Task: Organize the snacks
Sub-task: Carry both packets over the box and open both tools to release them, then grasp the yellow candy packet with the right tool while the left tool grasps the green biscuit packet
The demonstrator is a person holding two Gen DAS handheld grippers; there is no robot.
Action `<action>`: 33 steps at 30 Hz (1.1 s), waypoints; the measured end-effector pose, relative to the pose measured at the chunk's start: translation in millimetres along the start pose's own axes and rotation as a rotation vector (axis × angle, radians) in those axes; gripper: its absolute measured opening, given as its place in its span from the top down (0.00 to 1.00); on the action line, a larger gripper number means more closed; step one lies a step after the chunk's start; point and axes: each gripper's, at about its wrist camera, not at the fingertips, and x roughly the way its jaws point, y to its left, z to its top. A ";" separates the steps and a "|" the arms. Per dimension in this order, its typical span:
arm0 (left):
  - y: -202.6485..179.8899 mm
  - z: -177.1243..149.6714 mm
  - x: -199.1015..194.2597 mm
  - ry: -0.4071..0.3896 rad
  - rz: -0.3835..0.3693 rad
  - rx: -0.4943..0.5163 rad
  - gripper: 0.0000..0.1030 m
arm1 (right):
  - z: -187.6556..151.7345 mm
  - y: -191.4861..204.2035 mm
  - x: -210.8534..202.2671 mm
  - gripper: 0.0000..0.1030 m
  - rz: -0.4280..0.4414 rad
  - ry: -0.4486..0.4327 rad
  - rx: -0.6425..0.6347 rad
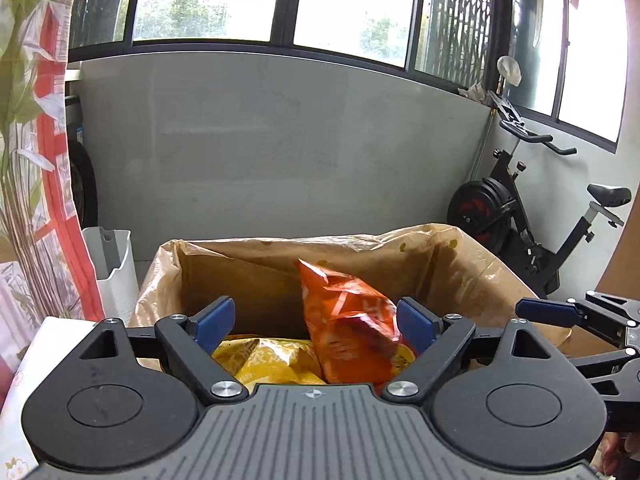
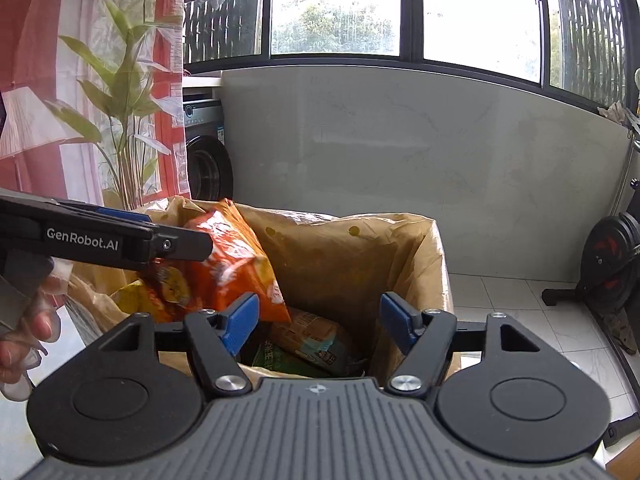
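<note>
A cardboard box lined with a brown plastic bag [image 1: 400, 248] [image 2: 360, 248] holds snacks. An orange snack bag [image 1: 348, 320] [image 2: 228, 256] stands tilted inside it, over a yellow bag [image 1: 268, 360] [image 2: 132, 300]. A tan-and-teal packet [image 2: 312, 336] and a green packet [image 2: 268, 356] lie at the bottom. My left gripper [image 1: 316, 324] is open above the box, its right pad beside the orange bag, not clamping it. It also shows in the right wrist view [image 2: 120, 232]. My right gripper [image 2: 320, 320] is open and empty over the box; its blue finger [image 1: 548, 312] shows in the left wrist view.
A grey low wall [image 1: 280, 140] with windows stands behind the box. An exercise bike [image 1: 520, 208] is at the right, a washing machine [image 2: 204, 156] and a curtain [image 2: 80, 80] at the left, a white bin [image 1: 114, 264] beside the box.
</note>
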 end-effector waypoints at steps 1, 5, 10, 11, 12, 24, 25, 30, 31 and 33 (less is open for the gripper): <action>4.2 0.2 -7.1 -0.013 -0.007 -0.012 0.13 | -1.7 -2.0 -4.1 0.32 0.005 -0.004 0.013; 18.3 -0.3 -39.2 -0.053 0.017 -0.011 0.13 | -11.8 -10.6 -27.0 0.32 0.016 -0.038 0.078; 32.9 -9.7 -79.5 -0.065 0.027 -0.036 0.23 | -28.2 -12.4 -56.3 0.32 0.032 -0.109 0.129; 36.2 -14.4 -86.0 -0.054 0.024 -0.043 0.26 | -33.8 -11.1 -63.3 0.32 0.027 -0.126 0.121; 40.2 -20.0 -93.9 -0.053 0.021 -0.056 0.27 | -39.1 -9.0 -68.7 0.32 0.019 -0.137 0.109; 59.3 -105.8 -125.5 0.009 0.083 -0.156 0.27 | -125.9 14.2 -77.6 0.32 -0.042 -0.025 0.139; 58.4 -112.2 -123.9 0.019 0.083 -0.155 0.27 | -133.7 14.9 -73.4 0.32 -0.033 0.011 0.155; 54.7 -136.2 -116.2 0.066 0.088 -0.151 0.27 | -165.2 22.9 -50.3 0.33 -0.016 0.198 0.187; 54.2 -140.8 -115.6 0.073 0.089 -0.150 0.27 | -169.2 23.7 -45.2 0.33 -0.021 0.234 0.193; 55.0 -149.0 -114.4 0.092 0.091 -0.156 0.27 | -179.2 23.2 -35.0 0.38 -0.053 0.308 0.211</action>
